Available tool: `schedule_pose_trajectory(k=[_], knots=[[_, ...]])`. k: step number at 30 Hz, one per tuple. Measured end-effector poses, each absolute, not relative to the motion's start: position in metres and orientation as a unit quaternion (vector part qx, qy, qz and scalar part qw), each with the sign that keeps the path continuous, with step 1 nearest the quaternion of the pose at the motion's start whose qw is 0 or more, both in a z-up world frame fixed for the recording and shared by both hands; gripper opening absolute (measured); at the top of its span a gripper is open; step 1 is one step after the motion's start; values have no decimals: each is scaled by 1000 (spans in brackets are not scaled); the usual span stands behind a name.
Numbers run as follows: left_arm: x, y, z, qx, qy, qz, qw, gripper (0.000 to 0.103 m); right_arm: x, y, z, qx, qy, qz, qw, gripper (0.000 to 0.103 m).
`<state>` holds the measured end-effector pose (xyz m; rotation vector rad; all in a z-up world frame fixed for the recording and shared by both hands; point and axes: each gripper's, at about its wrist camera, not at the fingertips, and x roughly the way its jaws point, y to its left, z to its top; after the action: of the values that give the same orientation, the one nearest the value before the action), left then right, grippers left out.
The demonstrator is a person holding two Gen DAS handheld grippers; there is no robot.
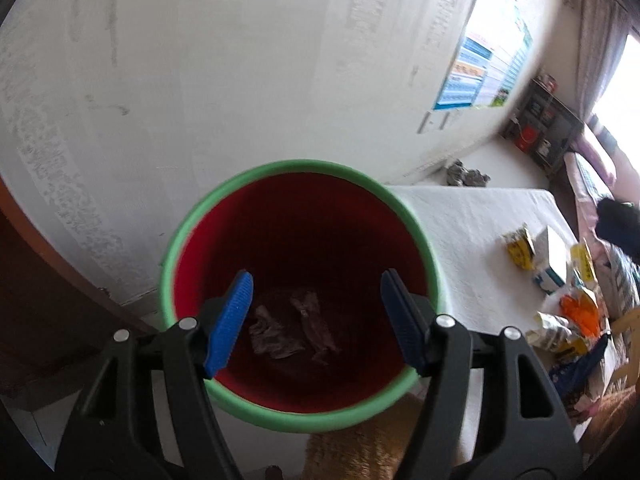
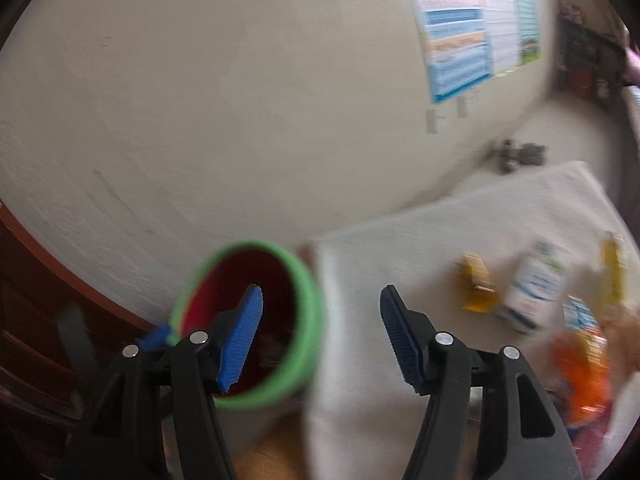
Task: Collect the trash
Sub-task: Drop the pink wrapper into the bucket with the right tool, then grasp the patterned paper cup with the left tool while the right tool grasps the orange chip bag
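1. Lower centre of the left wrist view: left gripper [image 1: 316, 320] spread apart, nothing between the blue pads [image 1: 230, 326], poised right over the mouth of the bin [image 1: 176, 248].
2. Lower centre of the right wrist view: right gripper [image 2: 320, 336] likewise released and empty, straddling the bin's green rim and the near edge of the table [image 2: 360, 320]. Heavy blur here, so little detail to trust.
3. Just beyond the left pads, deep in the red bin: crumpled paper [image 1: 292, 328] lying on the bottom. Probably feather-light, soft, crushable; no reason to retrieve it.
4. Further off, right side of both views, on the white-covered table: loose trash, well apart from the bin.
   - Yellow wrapper [image 1: 520, 246]: looks thin, crinkly, likely slippery; best pinched at a raised fold, not flat against the cloth.
   - White carton [image 1: 550, 264], just beside it: seemingly stiff card, light if empty; worth taking across its narrow faces, gently, to avoid crushing or tipping it.
   - Orange packet [image 1: 580, 312] and the foil-like bags around it, at the right edge: floppy, prone to sliding; a bunched edge offers the surest bite.
5. Farthest, upper right: wall poster [image 1: 484, 68] and dark shelf [image 1: 548, 124], no concern for the job.
6. Judgement: more pieces left on the table to carry to the bin.
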<state>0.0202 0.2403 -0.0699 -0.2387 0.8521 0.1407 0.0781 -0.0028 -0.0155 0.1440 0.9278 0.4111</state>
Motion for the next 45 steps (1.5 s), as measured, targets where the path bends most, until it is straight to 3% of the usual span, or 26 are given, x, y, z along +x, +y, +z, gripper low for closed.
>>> schedule_pose_trajectory(k=[9, 12, 20, 21, 22, 31, 33, 35, 36, 45], knots=[[19, 170, -58, -69, 414, -12, 907, 71, 90, -147, -61, 31, 498, 75, 863, 65], [18, 143, -54, -43, 412, -47, 909, 80, 92, -178, -85, 29, 517, 70, 853, 66], [20, 33, -66, 126, 424, -180, 878, 83, 91, -207, -131, 121, 550, 90, 821, 66], [21, 23, -68, 144, 425, -192, 873, 83, 90, -205, -131, 108, 550, 87, 823, 64], [24, 9, -72, 172, 425, -208, 864, 83, 88, -206, -130, 103, 551, 85, 824, 53], [51, -57, -125, 275, 471, -285, 788, 83, 80, -203, -109, 124, 533, 105, 831, 51], [56, -62, -133, 276, 481, -282, 783, 77, 78, -204, -108, 131, 533, 104, 830, 51], [58, -63, -132, 268, 485, -278, 785, 59, 77, -204, -108, 131, 531, 101, 831, 51], [60, -63, -131, 261, 488, -278, 785, 55, 75, -205, -107, 132, 530, 100, 831, 51], [58, -26, -106, 122, 519, -234, 813, 50, 77, -209, -103, 150, 522, 102, 833, 51]])
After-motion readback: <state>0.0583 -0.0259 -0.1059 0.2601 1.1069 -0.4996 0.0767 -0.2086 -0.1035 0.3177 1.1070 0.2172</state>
